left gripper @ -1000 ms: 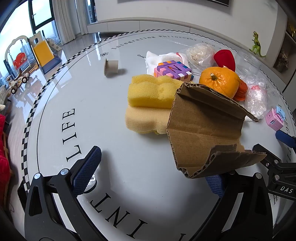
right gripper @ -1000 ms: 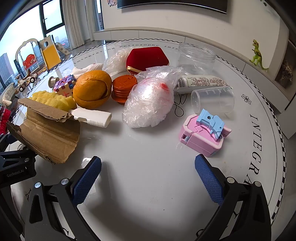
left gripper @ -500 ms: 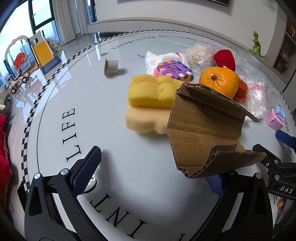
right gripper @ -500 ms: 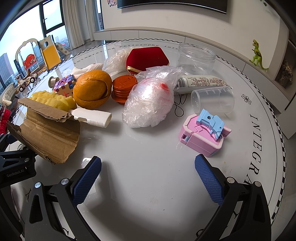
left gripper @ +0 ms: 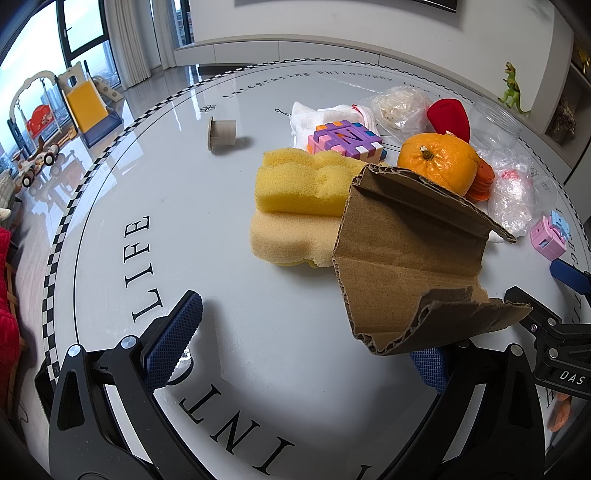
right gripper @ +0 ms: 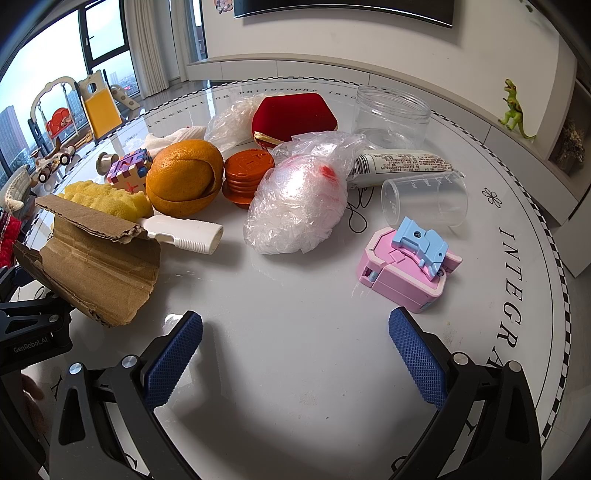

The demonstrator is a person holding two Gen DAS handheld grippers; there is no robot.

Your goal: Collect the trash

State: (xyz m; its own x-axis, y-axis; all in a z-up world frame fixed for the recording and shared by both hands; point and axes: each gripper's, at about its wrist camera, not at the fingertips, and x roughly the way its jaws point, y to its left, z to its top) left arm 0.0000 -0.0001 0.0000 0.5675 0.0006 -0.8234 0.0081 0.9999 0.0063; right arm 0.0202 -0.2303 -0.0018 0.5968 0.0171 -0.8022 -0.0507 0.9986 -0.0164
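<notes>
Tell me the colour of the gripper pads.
Blue, with a knurled texture; the right gripper shows both pads best in the right wrist view.

Daylight comes in from the windows (left gripper: 85, 33) at the upper left of both frames, bright and slightly blown out. The glossy white table (left gripper: 155, 177) carries pale glare streaks toward that side and soft shadows beneath objects. Focus is sharp centrally; fisheye distortion bends the edges, and the corners vignette to black.

Right claw (right gripper: 295, 354) spread wide over table (right gripper: 295, 295); cardboard (right gripper: 96, 266) left.
</notes>
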